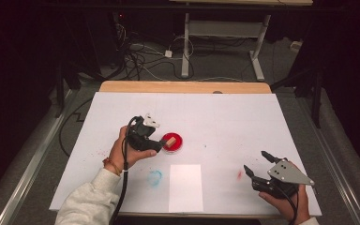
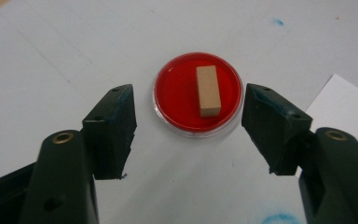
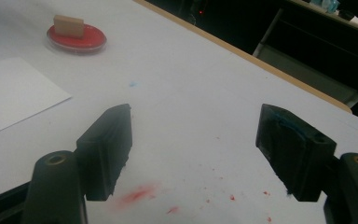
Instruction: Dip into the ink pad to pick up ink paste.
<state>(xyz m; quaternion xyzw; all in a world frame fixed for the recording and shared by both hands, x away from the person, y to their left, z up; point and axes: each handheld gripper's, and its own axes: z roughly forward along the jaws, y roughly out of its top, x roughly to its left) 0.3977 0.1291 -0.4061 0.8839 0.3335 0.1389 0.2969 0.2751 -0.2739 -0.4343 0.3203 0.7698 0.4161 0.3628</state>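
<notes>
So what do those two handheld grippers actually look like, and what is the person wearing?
Each is a black handheld tool with two chunky black jaws and brass-coloured pivot pins. The left gripper trails a black cable along a pale grey sleeve, with a reddish band at the wrist. The right gripper carries a grey three-cornered plate on top.

White-covered counter [image 1: 225, 117]: red dish [image 1: 175, 143] just ahead of left claw [image 1: 161, 144], white sheet [image 1: 185, 187] between claws (blue smear [image 1: 154, 177] beside it), red smear [image 1: 239, 174] by right claw [image 1: 255, 165].

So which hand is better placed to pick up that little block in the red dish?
Left. Its gripper is open right at the dish with the block. The right gripper sits far off.
</notes>
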